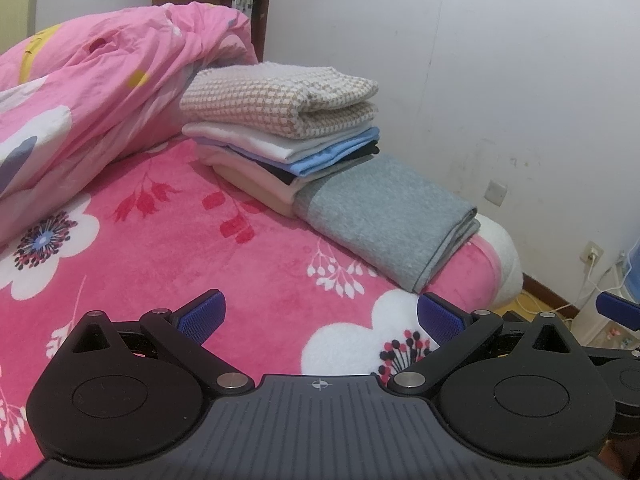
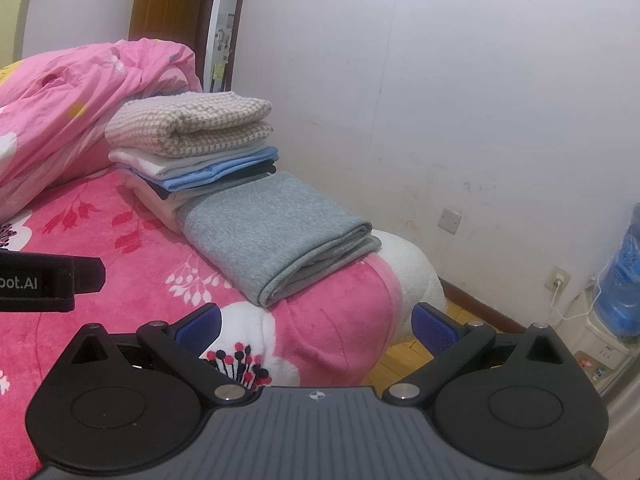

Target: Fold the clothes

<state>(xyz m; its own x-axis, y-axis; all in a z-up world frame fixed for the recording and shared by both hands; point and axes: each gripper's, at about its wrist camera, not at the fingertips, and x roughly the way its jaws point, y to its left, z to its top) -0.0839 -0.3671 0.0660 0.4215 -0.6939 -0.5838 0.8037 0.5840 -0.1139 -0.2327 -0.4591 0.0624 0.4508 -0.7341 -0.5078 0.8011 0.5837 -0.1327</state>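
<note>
A folded grey garment lies on the pink floral bed, near its right edge. Behind it stands a stack of folded clothes topped by a beige checked piece. My left gripper is open and empty, low over the blanket in front of the grey garment. My right gripper is open and empty, over the bed's right edge, in front of the grey garment. The left gripper's body shows at the left edge of the right wrist view.
A crumpled pink duvet is heaped at the back left. The white wall runs along the bed's right side. A water bottle on a dispenser, wall sockets and cables stand on the wooden floor at right.
</note>
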